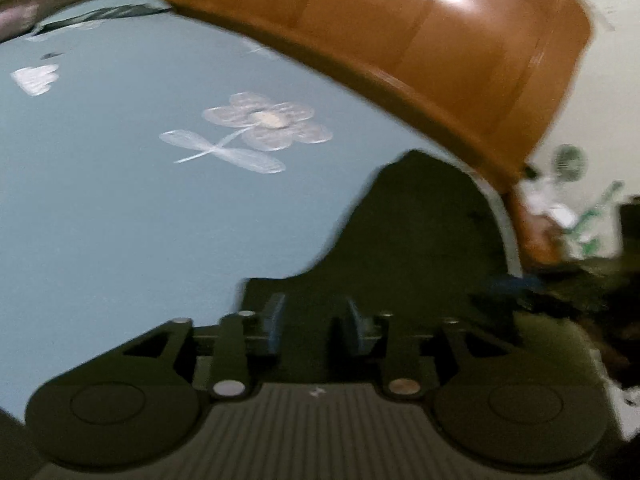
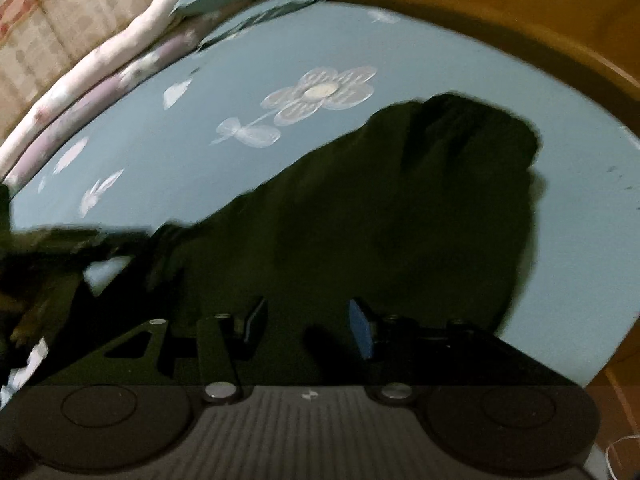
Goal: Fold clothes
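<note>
Dark garment [image 2: 400, 208] lay crumpled on blue bedsheet [image 2: 168, 168]. Left claw [image 1: 311, 322] spread, empty. Right claw [image 2: 306, 326] spread above garment, nothing pinched.

Both views sit on the grippers, looking forward and steeply down along the fingers, close over a blue sheet [image 1: 120, 208]. The left wrist view faces the wooden bed frame [image 1: 440, 40] at 1 o'clock. The right wrist view has that frame at 2 o'clock. Both share the white flower print [image 1: 256, 128] and the dark garment [image 2: 380, 208]
</note>
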A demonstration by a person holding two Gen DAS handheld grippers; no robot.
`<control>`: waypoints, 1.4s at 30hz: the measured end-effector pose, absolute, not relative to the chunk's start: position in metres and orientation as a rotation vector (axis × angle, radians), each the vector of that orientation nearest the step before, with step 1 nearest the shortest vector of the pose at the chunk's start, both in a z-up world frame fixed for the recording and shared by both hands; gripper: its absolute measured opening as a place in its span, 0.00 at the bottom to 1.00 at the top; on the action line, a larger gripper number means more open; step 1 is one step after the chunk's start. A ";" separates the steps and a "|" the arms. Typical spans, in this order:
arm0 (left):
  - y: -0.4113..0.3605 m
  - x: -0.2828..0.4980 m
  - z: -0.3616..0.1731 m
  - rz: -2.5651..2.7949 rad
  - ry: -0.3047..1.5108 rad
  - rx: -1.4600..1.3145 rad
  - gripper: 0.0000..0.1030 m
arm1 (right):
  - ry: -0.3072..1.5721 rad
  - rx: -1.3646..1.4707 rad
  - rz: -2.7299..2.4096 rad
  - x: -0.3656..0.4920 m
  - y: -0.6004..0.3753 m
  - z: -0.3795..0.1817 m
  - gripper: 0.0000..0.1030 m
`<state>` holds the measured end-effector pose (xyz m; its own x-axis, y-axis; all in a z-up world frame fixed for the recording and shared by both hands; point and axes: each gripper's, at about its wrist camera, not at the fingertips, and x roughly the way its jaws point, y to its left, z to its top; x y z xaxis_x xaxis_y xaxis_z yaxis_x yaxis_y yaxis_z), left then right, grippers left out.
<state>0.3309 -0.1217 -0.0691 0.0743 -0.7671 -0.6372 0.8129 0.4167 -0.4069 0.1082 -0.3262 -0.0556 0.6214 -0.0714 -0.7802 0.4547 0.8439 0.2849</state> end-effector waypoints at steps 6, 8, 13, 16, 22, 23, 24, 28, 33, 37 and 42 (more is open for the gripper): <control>-0.126 0.322 -0.083 -1.137 0.960 0.173 0.35 | 0.886 0.570 -0.445 0.102 -0.344 -0.079 0.55; -0.121 0.325 -0.085 -1.121 0.962 0.185 0.37 | 0.911 0.565 -0.448 0.100 -0.336 -0.087 0.57; -0.114 0.326 -0.084 -1.131 0.953 0.205 0.37 | 0.923 0.570 -0.459 0.101 -0.322 -0.083 0.60; -0.112 0.326 -0.086 -1.145 0.934 0.216 0.37 | 0.909 0.575 -0.487 0.095 -0.314 -0.076 0.60; -0.102 0.328 -0.084 -1.173 0.946 0.191 0.37 | 0.850 0.586 -0.569 0.076 -0.302 -0.049 0.60; -0.102 0.328 -0.085 -1.178 0.946 0.191 0.37 | 0.835 0.585 -0.580 0.073 -0.300 -0.043 0.60; -0.102 0.328 -0.085 -1.182 0.943 0.194 0.37 | 0.822 0.584 -0.588 0.070 -0.297 -0.037 0.60; -0.102 0.324 -0.085 -1.193 0.919 0.222 0.37 | 0.797 0.555 -0.627 0.061 -0.281 -0.019 0.60; -0.101 0.324 -0.085 -1.205 0.914 0.233 0.37 | 0.788 0.523 -0.655 0.051 -0.259 -0.004 0.60; -0.096 0.320 -0.073 -1.190 0.899 0.234 0.39 | 0.790 0.503 -0.650 0.050 -0.247 0.001 0.61; -0.085 0.304 -0.059 -1.218 0.868 0.248 0.51 | 0.782 0.502 -0.620 0.055 -0.243 0.002 0.61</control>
<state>0.3042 -0.0853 -0.0586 0.0798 -0.7136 -0.6960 0.8906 0.3647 -0.2718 0.0549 -0.2432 0.0016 0.5521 -0.3219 -0.7691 0.6753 0.7137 0.1861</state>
